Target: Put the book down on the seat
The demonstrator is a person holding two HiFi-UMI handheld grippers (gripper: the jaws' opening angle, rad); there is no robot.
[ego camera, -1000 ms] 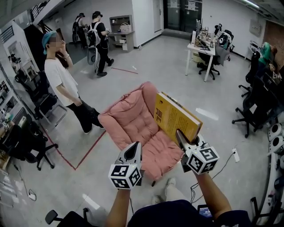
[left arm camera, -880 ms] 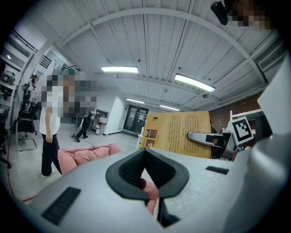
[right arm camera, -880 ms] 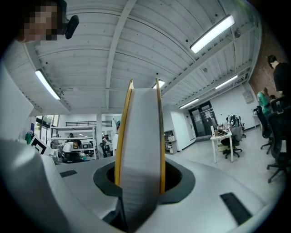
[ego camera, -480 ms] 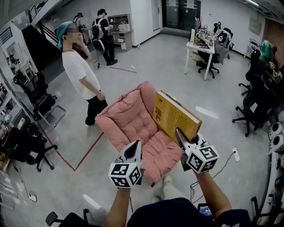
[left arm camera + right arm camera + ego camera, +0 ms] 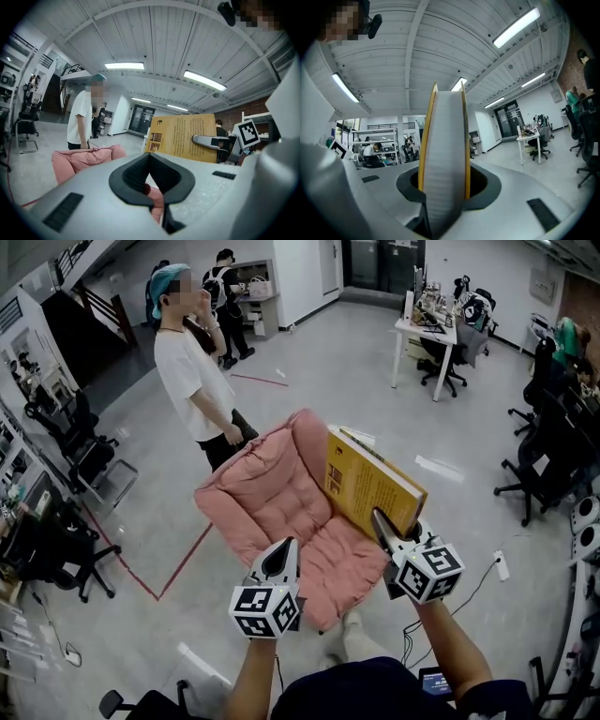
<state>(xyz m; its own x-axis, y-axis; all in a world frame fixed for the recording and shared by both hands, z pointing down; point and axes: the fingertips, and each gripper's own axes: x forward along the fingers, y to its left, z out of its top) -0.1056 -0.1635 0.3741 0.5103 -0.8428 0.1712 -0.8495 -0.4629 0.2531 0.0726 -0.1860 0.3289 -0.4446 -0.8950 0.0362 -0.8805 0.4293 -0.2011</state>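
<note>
A pink cushioned seat (image 5: pixel 277 502) stands on the grey floor just ahead of me. My right gripper (image 5: pixel 384 524) is shut on a thick yellow book (image 5: pixel 366 486), held tilted on edge above the seat's right side. In the right gripper view the book's page edge (image 5: pixel 443 154) fills the gap between the jaws. My left gripper (image 5: pixel 281 561) hovers over the seat's front edge, shut with nothing in it. The left gripper view shows the book's cover (image 5: pixel 180 136), the right gripper's finger (image 5: pixel 208 140) on it, and the seat (image 5: pixel 79 159) below.
A person in a white T-shirt (image 5: pixel 192 371) stands just behind the seat's back left corner. Black office chairs sit at the left (image 5: pixel 56 540) and right (image 5: pixel 544 465). A white desk (image 5: pixel 427 334) is far back. Red floor tape (image 5: pixel 178 563) and a power strip (image 5: pixel 499 566) lie nearby.
The person in the white T-shirt has walked from the left to right behind the seat. Both grippers and the book have stayed where they were.
</note>
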